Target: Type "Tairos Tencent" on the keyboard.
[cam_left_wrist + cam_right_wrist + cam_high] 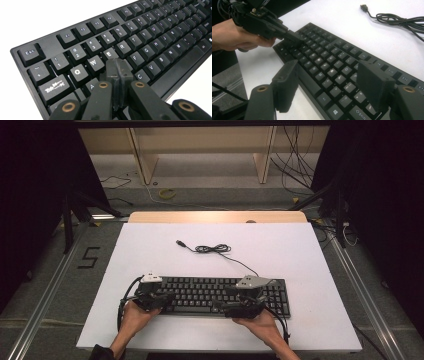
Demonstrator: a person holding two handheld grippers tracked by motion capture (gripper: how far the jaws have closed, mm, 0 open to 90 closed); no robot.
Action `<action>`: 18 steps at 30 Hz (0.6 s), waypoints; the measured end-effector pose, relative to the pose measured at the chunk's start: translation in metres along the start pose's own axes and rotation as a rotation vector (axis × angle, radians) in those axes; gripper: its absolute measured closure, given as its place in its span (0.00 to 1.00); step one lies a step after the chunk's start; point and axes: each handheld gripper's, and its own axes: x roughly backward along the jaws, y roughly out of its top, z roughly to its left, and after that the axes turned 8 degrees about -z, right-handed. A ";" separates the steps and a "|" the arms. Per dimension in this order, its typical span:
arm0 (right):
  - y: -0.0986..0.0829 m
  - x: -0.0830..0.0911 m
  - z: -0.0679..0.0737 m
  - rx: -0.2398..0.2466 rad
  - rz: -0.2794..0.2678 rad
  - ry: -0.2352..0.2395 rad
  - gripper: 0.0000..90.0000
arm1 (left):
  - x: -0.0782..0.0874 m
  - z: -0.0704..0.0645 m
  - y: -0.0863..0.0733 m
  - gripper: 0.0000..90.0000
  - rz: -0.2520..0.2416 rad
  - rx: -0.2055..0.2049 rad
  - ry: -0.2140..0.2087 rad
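Keyboard (220,295) low centre, high view. My left gripper (117,72) pinched closed, empty, tips over S/D keys; my right gripper (327,87) wide apart, empty.

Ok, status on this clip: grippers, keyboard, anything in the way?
Left gripper shut, tip down on keys near S and D. Right gripper open, jaws over keyboard's right half. USB cable loose behind, clear of both.
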 end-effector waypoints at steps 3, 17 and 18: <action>0.000 0.001 0.000 -0.001 0.000 -0.004 0.39 | 0.000 -0.001 0.000 1.00 0.001 -0.003 0.001; 0.000 0.000 -0.001 0.000 -0.005 -0.011 0.39 | 0.009 0.001 0.002 0.90 -0.076 0.030 -0.015; 0.000 0.000 -0.001 0.001 -0.005 -0.012 0.39 | 0.010 0.001 0.002 0.86 -0.090 0.042 -0.022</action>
